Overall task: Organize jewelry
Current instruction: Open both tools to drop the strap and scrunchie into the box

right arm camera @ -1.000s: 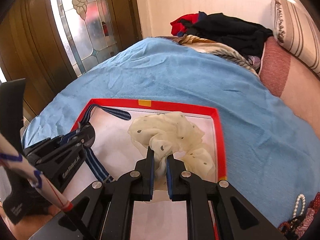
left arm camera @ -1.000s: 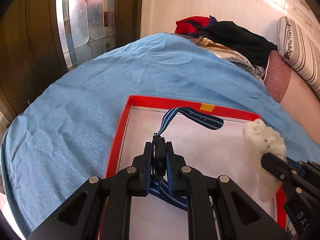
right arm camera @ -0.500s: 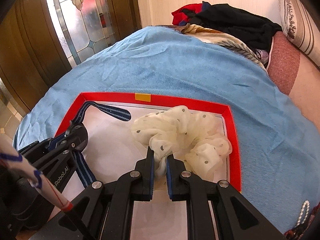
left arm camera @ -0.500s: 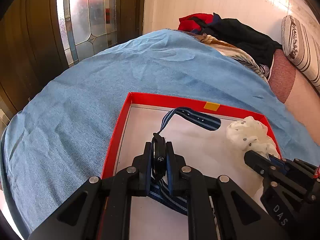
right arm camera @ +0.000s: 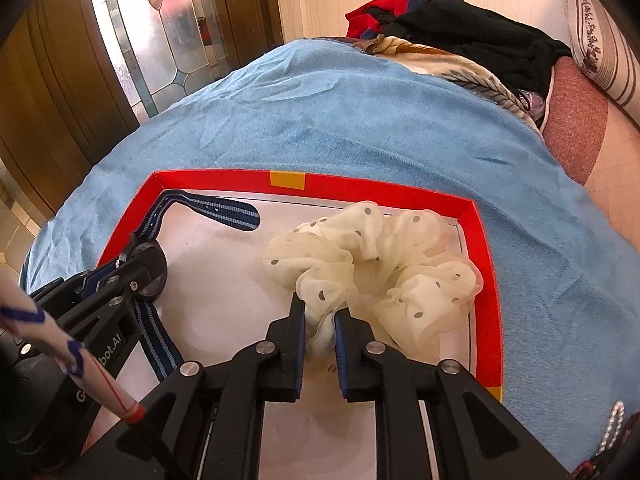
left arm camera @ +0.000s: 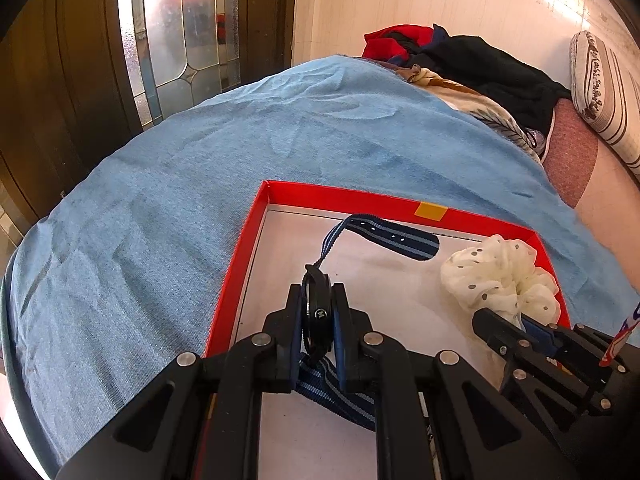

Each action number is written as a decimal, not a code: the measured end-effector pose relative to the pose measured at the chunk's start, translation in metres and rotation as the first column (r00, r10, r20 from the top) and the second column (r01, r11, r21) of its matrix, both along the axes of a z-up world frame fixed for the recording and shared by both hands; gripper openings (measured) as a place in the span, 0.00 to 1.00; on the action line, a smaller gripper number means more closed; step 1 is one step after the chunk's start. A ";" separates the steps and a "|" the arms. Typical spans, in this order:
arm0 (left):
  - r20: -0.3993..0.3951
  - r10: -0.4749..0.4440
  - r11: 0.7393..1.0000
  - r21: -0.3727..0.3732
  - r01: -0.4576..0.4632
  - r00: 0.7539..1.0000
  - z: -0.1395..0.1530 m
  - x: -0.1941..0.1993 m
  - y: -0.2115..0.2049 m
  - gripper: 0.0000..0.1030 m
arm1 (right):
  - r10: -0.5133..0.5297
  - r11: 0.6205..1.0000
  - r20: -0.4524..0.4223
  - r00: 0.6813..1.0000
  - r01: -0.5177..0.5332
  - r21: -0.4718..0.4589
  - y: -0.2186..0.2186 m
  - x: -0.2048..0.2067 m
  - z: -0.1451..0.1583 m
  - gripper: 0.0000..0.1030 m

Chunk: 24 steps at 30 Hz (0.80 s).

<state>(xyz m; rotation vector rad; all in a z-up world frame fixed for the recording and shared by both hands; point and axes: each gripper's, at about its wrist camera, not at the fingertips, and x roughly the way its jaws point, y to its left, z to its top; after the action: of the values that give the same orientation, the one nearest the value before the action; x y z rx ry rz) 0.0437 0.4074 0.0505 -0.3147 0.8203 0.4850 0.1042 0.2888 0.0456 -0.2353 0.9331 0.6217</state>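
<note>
A red-rimmed box (left arm camera: pixel 360 200) with a white floor lies on a blue bedspread. My left gripper (left arm camera: pixel 318 292) is shut on a black watch (left arm camera: pixel 320 314) held on edge over the box's left part. The watch's blue striped strap (left arm camera: pixel 384 236) trails across the floor. A cream dotted scrunchie (right arm camera: pixel 380 248) rests on the floor in the right part of the box. My right gripper (right arm camera: pixel 320 304) still pinches a fold of it while its jaws are opening. In the right wrist view the left gripper (right arm camera: pixel 132 256) and the watch (right arm camera: pixel 150 268) are at the left.
The blue bedspread (left arm camera: pixel 200 200) surrounds the box. A pile of dark and red clothes (left arm camera: pixel 460 64) and a striped pillow (left arm camera: pixel 600 80) lie at the far right. A pearl string (right arm camera: pixel 614 420) lies right of the box. A stained-glass door (left arm camera: pixel 180 40) stands behind.
My right gripper came down and set the scrunchie on the box floor, where it has spread out. Its jaws stand slightly wider. The left gripper and watch kept still.
</note>
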 end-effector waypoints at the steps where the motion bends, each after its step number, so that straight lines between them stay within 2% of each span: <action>1: 0.000 0.001 1.000 0.001 -0.001 1.000 0.000 0.000 0.000 0.13 | 0.000 1.000 -0.001 1.000 0.000 0.001 0.000 0.000 0.000 0.15; 4: 0.003 0.003 1.000 0.006 -0.003 1.000 0.001 -0.001 -0.001 0.16 | 0.003 1.000 -0.002 1.000 -0.003 0.001 0.001 0.000 -0.001 0.19; 7: 0.008 0.006 1.000 0.009 -0.007 1.000 0.002 -0.002 -0.002 0.31 | 0.006 1.000 0.002 1.000 -0.006 -0.003 0.000 -0.001 0.000 0.23; 8: 0.009 0.006 1.000 0.010 -0.006 1.000 0.003 -0.002 -0.003 0.33 | 0.006 1.000 0.004 1.000 -0.006 -0.004 0.000 -0.001 0.000 0.26; 9: 0.012 0.007 1.000 0.013 -0.008 1.000 0.004 -0.002 -0.004 0.33 | 0.007 1.000 0.004 1.000 -0.007 -0.003 0.000 -0.002 0.001 0.33; 17: 0.066 0.019 1.000 0.021 -0.020 0.998 0.025 -0.010 -0.009 0.39 | 0.001 0.999 0.026 1.000 -0.003 0.047 -0.013 -0.019 0.026 0.35; 24: 0.155 -0.003 0.999 0.034 -0.003 0.988 0.054 -0.021 -0.029 0.41 | -0.063 0.997 0.169 0.984 0.055 0.054 -0.052 -0.054 0.070 0.45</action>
<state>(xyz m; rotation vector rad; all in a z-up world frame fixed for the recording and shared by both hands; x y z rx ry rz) 0.0223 0.3789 0.1040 -0.3172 0.6603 0.4677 0.0507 0.2373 0.1157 -0.2126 0.7564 0.5600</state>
